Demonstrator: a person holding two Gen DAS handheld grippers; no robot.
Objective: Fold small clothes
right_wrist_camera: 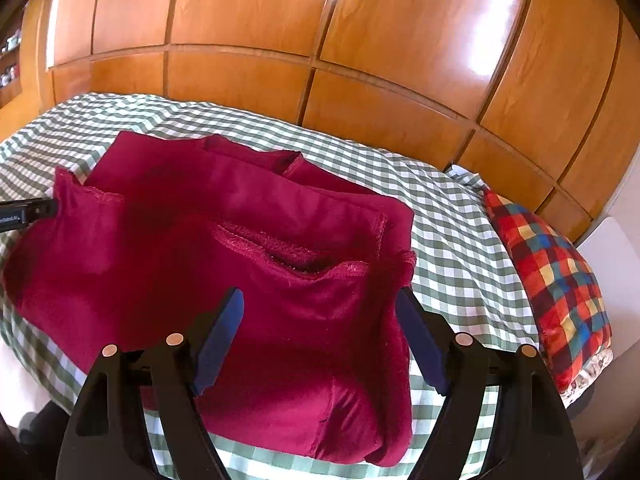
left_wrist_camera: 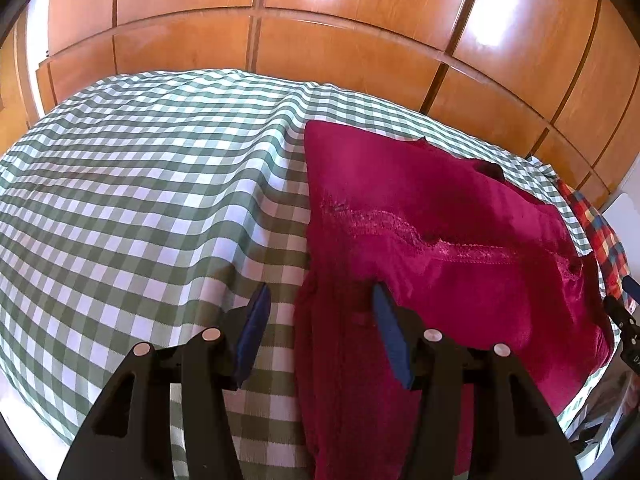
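A crimson velvet garment (left_wrist_camera: 440, 220) lies partly folded on the green-and-white checked bedcover (left_wrist_camera: 140, 180). My left gripper (left_wrist_camera: 320, 292) is open, straddling the garment's left edge near its front corner. In the right wrist view the garment (right_wrist_camera: 260, 240) lies spread with layers folded over and a hemmed opening showing. My right gripper (right_wrist_camera: 320, 300) is open over the garment's front right part, nothing between the fingers. The tip of the left gripper (right_wrist_camera: 28, 214) shows at the garment's left edge.
A multicoloured plaid cloth (right_wrist_camera: 552, 280) lies at the bed's right edge, also in the left wrist view (left_wrist_camera: 600, 240). Wooden wardrobe doors (right_wrist_camera: 320, 40) stand behind the bed. The checked cover (right_wrist_camera: 460, 240) stretches left of the garment.
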